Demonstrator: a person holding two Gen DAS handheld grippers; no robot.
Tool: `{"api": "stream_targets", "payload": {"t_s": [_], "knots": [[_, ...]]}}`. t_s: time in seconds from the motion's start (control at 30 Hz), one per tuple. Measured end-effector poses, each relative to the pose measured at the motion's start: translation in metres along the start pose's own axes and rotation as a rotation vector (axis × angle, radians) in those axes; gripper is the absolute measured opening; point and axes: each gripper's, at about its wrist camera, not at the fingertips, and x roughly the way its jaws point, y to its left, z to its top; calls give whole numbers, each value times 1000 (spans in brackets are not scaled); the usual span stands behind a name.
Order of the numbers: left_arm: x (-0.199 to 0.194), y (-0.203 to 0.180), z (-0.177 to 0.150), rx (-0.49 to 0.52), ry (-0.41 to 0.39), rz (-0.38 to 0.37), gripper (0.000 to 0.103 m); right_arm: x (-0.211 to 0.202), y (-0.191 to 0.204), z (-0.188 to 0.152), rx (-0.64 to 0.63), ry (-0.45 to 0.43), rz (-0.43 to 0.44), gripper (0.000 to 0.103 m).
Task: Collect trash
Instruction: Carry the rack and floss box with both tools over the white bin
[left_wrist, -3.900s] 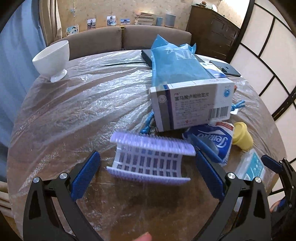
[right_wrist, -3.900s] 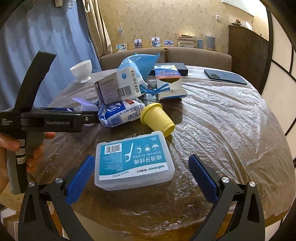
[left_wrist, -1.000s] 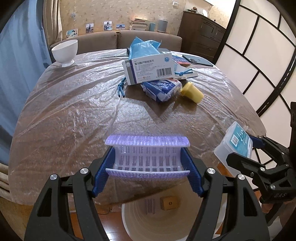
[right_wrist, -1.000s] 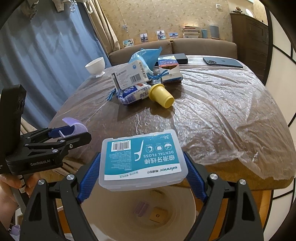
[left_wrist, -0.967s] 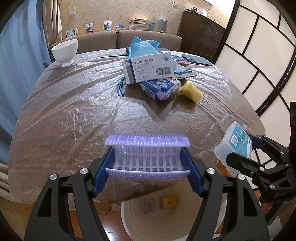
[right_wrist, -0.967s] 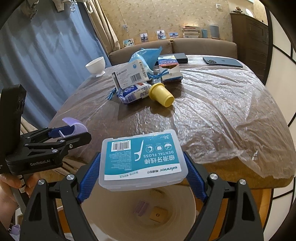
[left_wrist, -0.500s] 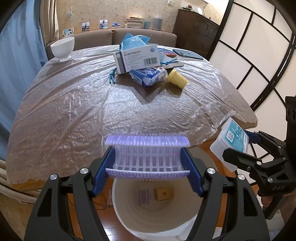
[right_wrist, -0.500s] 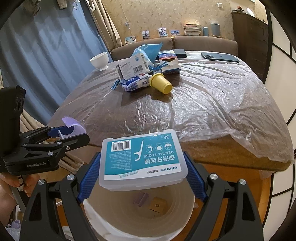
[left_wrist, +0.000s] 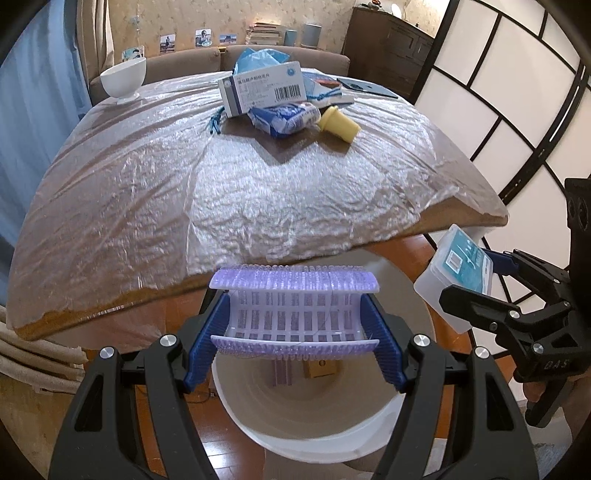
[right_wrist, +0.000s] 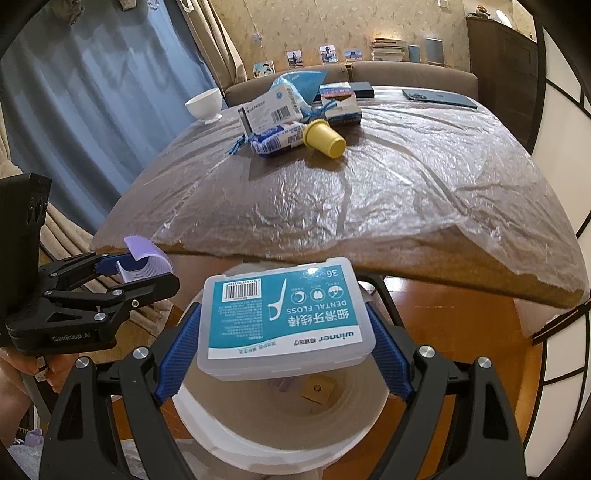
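My left gripper (left_wrist: 293, 328) is shut on a purple plastic tray (left_wrist: 293, 312) and holds it over the open white bin (left_wrist: 332, 435) on the floor by the table's near edge. My right gripper (right_wrist: 284, 338) is shut on a clear dental floss box (right_wrist: 284, 317) with a teal label, also above the bin (right_wrist: 229, 432). Each gripper shows in the other's view: the right one with the floss box (left_wrist: 458, 273), the left one with the purple tray (right_wrist: 146, 258). Two small items lie on the bin's bottom (right_wrist: 317, 387).
The table (left_wrist: 155, 206) under clear plastic film holds a medicine box (left_wrist: 264, 92), a blue tissue pack (left_wrist: 284, 118), a yellow cup (left_wrist: 338, 123) on its side, a blue bag (left_wrist: 260, 59), a white bowl (left_wrist: 123, 79) and a phone (right_wrist: 437, 98). A sofa stands behind.
Both grippers have pulled back from the table and lowered, so the bin now sits right under the purple tray and the floss box. Both holds are unchanged.
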Motion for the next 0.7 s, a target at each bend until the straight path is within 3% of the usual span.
{"api": "stream_targets", "payload": {"t_s": [0.7], "knots": [[19,-5,-35,24,98,-12,72,18,2,-33,-5,105,-14,83]]}}
